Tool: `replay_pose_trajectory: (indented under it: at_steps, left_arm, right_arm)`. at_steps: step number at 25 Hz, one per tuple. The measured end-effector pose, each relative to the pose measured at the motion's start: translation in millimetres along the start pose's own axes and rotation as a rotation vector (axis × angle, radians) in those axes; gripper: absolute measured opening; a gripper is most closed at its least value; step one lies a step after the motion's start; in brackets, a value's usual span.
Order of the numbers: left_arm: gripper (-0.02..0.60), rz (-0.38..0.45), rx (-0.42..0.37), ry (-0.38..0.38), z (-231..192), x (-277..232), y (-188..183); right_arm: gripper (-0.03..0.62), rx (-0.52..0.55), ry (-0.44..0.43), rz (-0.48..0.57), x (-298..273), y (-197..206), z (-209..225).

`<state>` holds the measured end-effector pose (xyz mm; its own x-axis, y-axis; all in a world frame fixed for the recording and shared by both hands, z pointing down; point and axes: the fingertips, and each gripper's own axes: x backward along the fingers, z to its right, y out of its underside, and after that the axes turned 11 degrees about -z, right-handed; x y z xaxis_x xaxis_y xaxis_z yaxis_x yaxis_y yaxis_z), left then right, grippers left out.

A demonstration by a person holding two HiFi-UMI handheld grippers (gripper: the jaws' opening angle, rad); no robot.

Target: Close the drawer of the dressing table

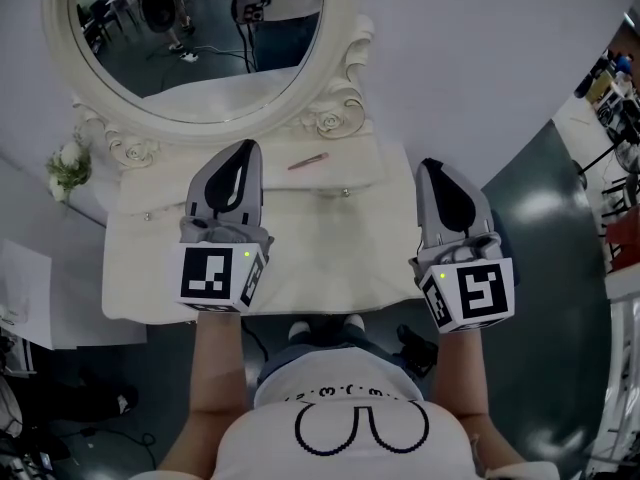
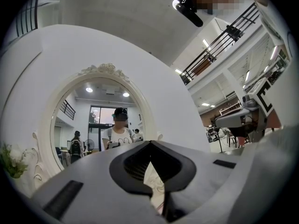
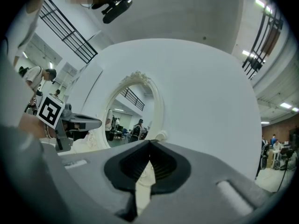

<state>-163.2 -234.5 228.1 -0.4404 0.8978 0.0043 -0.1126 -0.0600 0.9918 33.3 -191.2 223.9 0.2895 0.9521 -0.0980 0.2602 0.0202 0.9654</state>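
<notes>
Under the oval mirror (image 1: pixel 200 43), along the front edge of the raised top tier of the dressing table (image 1: pixel 330 263), runs the drawer (image 1: pixel 340 190). It shows as a pale front with a small knob (image 1: pixel 346 192), and a second knob (image 1: pixel 148 215) sits farther left on the same edge. From this steep angle I cannot tell how far the drawer stands out. A thin pink stick (image 1: pixel 308 160) lies on the tier just behind it. The wider cream surface of the table spreads toward the person below it. The left gripper (image 1: pixel 247 149) is held over the left half of that surface, its tip aimed at the carved base of the mirror. In the left gripper view its jaws meet at the tip with nothing between them. The right gripper (image 1: pixel 432 166) is at the table's right edge, its tip near the right end of the tier. Its jaws are likewise pressed together and empty, and whether either tip touches the furniture I cannot tell. A sprig of white flowers (image 1: pixel 66 168) stands off the table's left end. The mirror reflects a room with people in it.
</notes>
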Motion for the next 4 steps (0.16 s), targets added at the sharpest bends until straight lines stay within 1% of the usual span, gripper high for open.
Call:
replay_pose_trajectory:
  at_steps: [4]
  left_arm:
    - [-0.002, -0.003, 0.008, 0.001, 0.0, -1.5, -1.2]
  right_arm:
    - [-0.002, 0.001, -0.004, 0.0, -1.8, -0.1, -1.1]
